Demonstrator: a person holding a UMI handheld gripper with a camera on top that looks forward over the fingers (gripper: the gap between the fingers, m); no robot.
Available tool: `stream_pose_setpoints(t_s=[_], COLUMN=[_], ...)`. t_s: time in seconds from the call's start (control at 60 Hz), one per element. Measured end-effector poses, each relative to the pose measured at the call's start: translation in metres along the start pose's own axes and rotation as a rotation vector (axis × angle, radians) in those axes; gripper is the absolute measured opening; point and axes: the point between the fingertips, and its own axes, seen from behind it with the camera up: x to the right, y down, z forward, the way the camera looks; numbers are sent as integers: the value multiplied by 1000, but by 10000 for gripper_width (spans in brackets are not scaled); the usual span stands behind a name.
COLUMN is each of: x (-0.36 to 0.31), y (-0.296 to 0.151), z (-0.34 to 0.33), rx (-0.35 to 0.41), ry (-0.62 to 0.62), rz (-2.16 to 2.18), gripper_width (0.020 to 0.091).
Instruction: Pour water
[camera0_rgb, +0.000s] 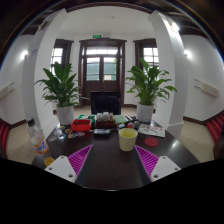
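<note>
A pale yellow cup (127, 139) stands upright on the dark table (105, 165), just ahead of my gripper (113, 159) and nearer the right finger. The two fingers (77, 157) with magenta pads are spread wide with nothing between them. A clear plastic bottle (38, 140) with an orange base stands at the table's left side, beyond the left finger.
Several small items, red and green among them (92, 125), lie at the table's far end by a dark monitor (105, 103). Papers (152, 129) lie far right. Two large potted plants (62, 88) flank a door at the back.
</note>
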Motion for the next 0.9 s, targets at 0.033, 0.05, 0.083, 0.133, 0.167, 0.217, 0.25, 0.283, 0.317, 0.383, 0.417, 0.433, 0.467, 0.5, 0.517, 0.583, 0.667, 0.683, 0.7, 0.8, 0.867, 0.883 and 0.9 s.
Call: stream_pose_setpoints(t_s=[0.033,0.05,0.083,0.133,0.167,0.217,0.25,0.283,0.317,0.383,0.417,0.433,0.467,0.5,0.517,0.583,0.667,0.683,0.7,0.8,0.867,0.883,0.9], x=[-3,-5,-13,-28,-52,-81,-114,-140,-160,-192,-205,-211,-222,-232,-237,-251,-268,-270,-273,-282,-285,-285,-286], y=[3,5,11,16,33,52,76,89,97,103,102,101,97,93,91,76,59,56,53,39,40,41,42], z=[-1,-1,-3,-6,-11,-10,-4,-11,-15,-19,-20,-20,-18,-16,-12,-6,5,8,10,29,42,46,48], rx=[-3,-5,-12,-27,-38,-43,-43,-48,-49,-44,-38,-35,-27,-21,-16,12,44,51,58,90,88,84,79], ry=[-3,-4,-16,-48,-84,-127,-145,-165,-186,-220,-238,-244,-254,-266,-269,-280,-292,-294,-295,-294,-285,-284,-281], rz=[-3,-4,-5,-6,-6,-9,-12,-16,-24,-42,-50,-51,-50,-45,-42,-20,16,22,27,50,63,64,65], gripper_width=[790,790,790,792,792,795,795,793,798,802,802,801,797,794,794,795,797,795,794,789,790,790,787])
